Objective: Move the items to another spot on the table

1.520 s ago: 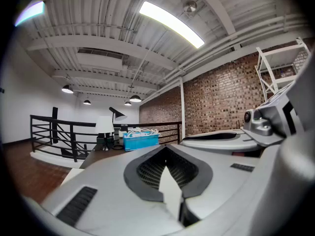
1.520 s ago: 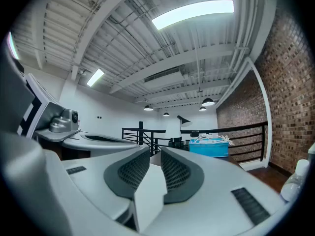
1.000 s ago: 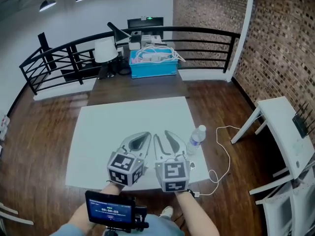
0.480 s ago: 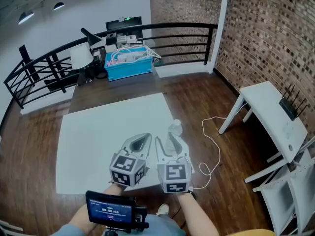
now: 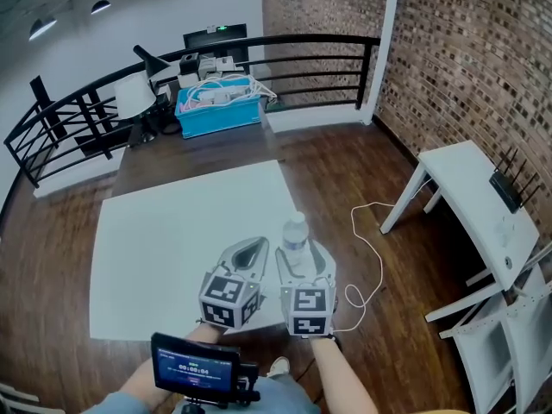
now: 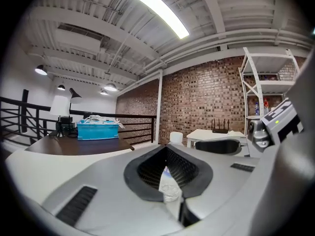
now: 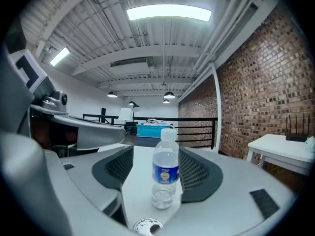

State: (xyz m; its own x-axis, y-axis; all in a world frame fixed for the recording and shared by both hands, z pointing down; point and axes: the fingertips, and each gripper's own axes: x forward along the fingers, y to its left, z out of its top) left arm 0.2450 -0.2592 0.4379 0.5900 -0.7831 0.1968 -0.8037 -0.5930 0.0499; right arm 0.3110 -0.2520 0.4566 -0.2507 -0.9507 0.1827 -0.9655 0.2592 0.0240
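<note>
A clear water bottle (image 5: 295, 231) with a white cap and blue label stands upright on the white table (image 5: 172, 240), close to its right edge. My right gripper (image 5: 298, 250) has a jaw on each side of it; the jaws are opening and the pads do not press on it. In the right gripper view the bottle (image 7: 165, 173) stands between the dark pads (image 7: 115, 170) of that gripper (image 7: 158, 175). My left gripper (image 5: 250, 250) sits just to the left, shut with nothing in it. Through the slit of the left gripper (image 6: 167, 177) a sliver of the bottle (image 6: 169, 188) shows.
A dark table behind carries a blue bin of cables (image 5: 219, 110) and a white lamp (image 5: 131, 98), with a black railing (image 5: 319, 59) beyond. A white side table (image 5: 483, 214) stands to the right. A white cable (image 5: 366, 261) lies on the wooden floor. A small screen (image 5: 194, 372) is near my body.
The bottle stood to the right of my right gripper; now it is between that gripper's jaws, which stand wider apart. The left gripper has stayed shut beside it.
</note>
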